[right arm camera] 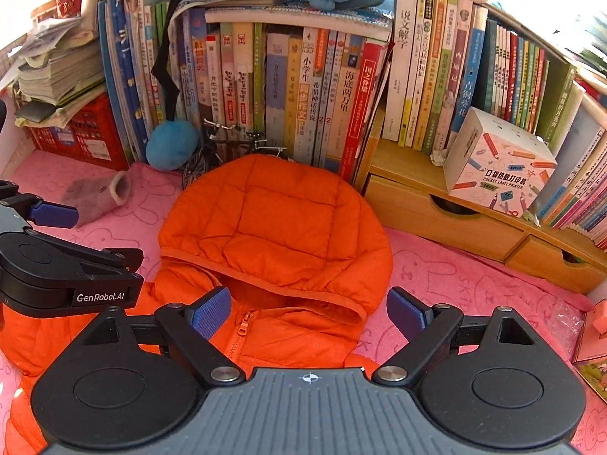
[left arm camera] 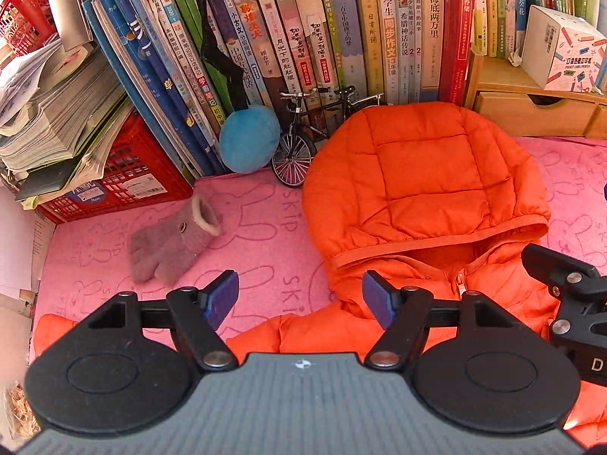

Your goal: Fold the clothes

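- The orange hooded jacket point(left arm camera: 425, 174) lies on the pink cloth point(left arm camera: 246, 235) covering the counter, front up, zipper closed, hood spread flat toward the row of books point(left arm camera: 341, 38).
- Only the hood, collar and upper chest are visible; the lower body and both sleeve ends are cut off by the tool housings and the frame edges.
- Left tool point(left arm camera: 300, 300): jaws spread, nothing between the pads. Its right pad sits over the jacket's shoulder beside the hood; contact cannot be determined.
- Right tool point(right arm camera: 309, 313): jaws spread wide, poised over the collar and hood opening, nothing pinched. Contact with the fabric cannot be confirmed.
- A grey knitted glove point(left arm camera: 170, 246) lies on the cloth to the left of the jacket, well apart from it.
- A model bicycle point(left arm camera: 307, 132) stands behind the hood; its rear portion is hidden by the hood.
- A blue plush ball point(left arm camera: 248, 138) hangs beside the bicycle.
- The red crate point(left arm camera: 114, 174) is partly covered by stacked papers.
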`<state>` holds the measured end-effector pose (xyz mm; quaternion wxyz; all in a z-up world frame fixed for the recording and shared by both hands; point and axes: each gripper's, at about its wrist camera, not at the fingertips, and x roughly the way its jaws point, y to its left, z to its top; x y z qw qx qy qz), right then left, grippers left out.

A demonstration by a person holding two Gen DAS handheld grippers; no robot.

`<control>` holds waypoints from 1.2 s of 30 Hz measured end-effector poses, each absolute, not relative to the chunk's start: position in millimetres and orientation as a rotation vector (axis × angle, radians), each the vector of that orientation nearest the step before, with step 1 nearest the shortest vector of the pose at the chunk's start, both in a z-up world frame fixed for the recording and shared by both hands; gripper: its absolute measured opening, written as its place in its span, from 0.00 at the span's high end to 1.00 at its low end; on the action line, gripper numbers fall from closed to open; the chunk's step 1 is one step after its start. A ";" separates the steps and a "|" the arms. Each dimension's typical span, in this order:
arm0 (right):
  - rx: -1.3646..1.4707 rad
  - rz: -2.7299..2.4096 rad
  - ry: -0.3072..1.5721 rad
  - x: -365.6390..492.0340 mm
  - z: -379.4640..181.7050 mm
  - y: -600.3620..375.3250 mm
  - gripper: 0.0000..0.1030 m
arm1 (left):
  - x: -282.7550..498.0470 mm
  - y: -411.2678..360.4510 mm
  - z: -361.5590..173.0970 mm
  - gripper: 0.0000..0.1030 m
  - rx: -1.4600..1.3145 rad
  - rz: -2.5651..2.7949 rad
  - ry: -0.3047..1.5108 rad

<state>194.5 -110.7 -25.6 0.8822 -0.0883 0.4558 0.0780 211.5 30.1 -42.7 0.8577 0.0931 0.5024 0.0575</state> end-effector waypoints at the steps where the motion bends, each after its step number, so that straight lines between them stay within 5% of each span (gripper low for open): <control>1: -0.182 0.165 0.947 197.2 -29.4 -110.8 0.13 | 214.1 31.1 -45.8 0.31 0.191 0.128 1.064; 10: -0.210 0.196 0.940 218.2 -62.0 -109.9 0.13 | 241.7 36.3 -83.4 0.29 0.161 0.176 1.137; 20: -0.297 0.113 0.686 233.5 -112.0 -99.9 0.07 | 268.9 35.7 -124.0 0.28 0.191 0.200 1.157; 36: -0.311 0.033 0.742 236.9 -180.0 -104.9 0.01 | 280.5 54.7 -137.2 0.00 0.151 0.208 1.128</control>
